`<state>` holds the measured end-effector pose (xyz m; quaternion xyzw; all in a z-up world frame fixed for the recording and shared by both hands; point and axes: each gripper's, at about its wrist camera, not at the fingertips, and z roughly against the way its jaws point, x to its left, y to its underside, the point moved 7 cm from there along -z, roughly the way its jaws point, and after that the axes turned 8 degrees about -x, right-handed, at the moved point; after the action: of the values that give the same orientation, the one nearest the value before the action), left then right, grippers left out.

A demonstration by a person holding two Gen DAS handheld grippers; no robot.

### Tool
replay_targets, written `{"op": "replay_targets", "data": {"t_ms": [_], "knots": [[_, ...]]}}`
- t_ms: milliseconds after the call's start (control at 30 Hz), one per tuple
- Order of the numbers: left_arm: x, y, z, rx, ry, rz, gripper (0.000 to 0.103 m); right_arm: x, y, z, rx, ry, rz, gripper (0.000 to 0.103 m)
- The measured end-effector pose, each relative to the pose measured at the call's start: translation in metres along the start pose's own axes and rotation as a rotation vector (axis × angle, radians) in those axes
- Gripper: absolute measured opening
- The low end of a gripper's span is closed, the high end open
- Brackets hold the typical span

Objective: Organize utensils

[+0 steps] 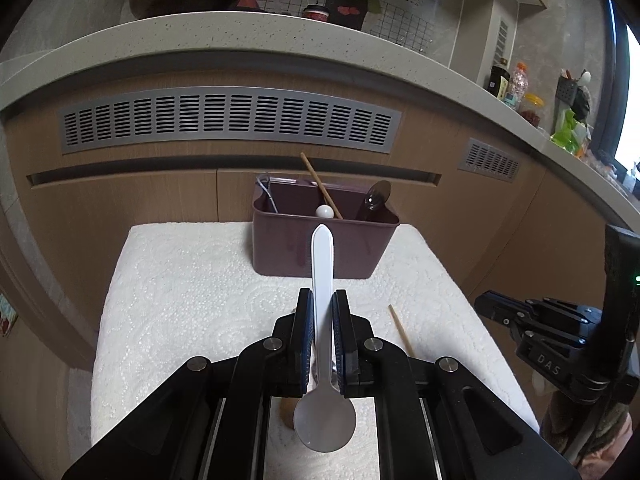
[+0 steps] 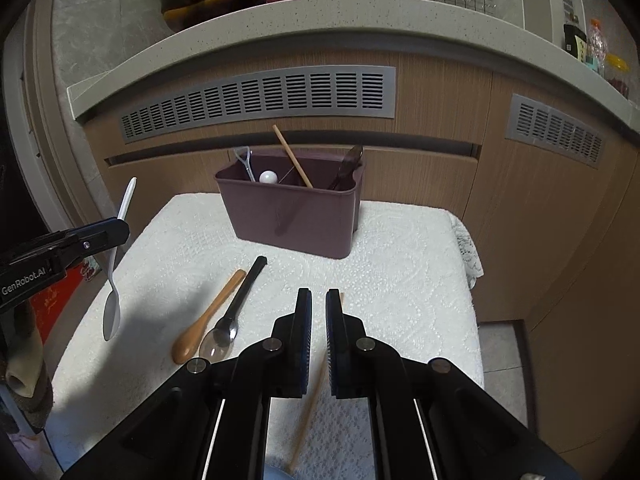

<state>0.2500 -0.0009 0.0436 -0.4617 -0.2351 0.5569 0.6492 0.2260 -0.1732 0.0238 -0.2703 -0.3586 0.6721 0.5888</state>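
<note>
left tool [image 1: 322,322]: pinching a white spoon [image 1: 322,280] by its handle, held in the air above the bench [image 2: 400,280].
right tool [image 2: 319,320]: pressed nearly together around a wooden chopstick [image 2: 310,404], which looks gripped.
spoon axis: long axis runs along the fingers, handle tip toward the bin [image 1: 326,244], bowl hanging back under the tool.
chopstick axis: lengthwise between the fingers, far end just past the fingertips.
step: carrying picked utensils to the bin, by my reading.
next move: probably tip the spoon upright over the bin and let go.
left on bench: wooden spoon [image 2: 208,318] and black-handled spoon [image 2: 234,312], side by side.
</note>
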Motion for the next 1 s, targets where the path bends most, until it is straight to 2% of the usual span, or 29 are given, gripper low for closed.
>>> {"op": "replay_targets", "data": {"t_ms": [100, 200, 333, 533, 633, 700, 733, 1000], "knots": [[0.002, 0.004, 0.000, 0.006, 0.001, 0.008, 0.010, -0.008, 0.014, -0.014, 0.063, 0.010, -0.002, 0.006], [0.007, 0.012, -0.003, 0.017, -0.008, 0.018, 0.010, -0.014, 0.037, -0.035, 0.154, 0.036, -0.007, 0.014], [0.015, 0.020, -0.006, 0.020, -0.012, 0.037, 0.010, -0.015, 0.062, -0.067, 0.262, 0.033, -0.069, 0.014], [0.027, 0.026, -0.008, 0.025, -0.013, 0.069, 0.010, -0.010, 0.073, -0.109, 0.324, 0.074, -0.098, 0.014], [0.031, 0.031, -0.011, 0.033, -0.011, 0.083, 0.010, -0.006, 0.073, -0.114, 0.313, 0.103, -0.058, 0.015], [0.033, 0.033, -0.014, 0.042, -0.010, 0.091, 0.010, -0.003, 0.072, -0.111, 0.304, 0.100, -0.027, 0.005], [0.034, 0.034, -0.015, 0.046, -0.010, 0.093, 0.010, -0.002, 0.070, -0.108, 0.299, 0.086, -0.027, 0.005], [0.025, 0.029, -0.020, 0.043, 0.005, 0.080, 0.010, -0.008, 0.013, -0.046, 0.101, -0.001, -0.080, 0.005]]}}
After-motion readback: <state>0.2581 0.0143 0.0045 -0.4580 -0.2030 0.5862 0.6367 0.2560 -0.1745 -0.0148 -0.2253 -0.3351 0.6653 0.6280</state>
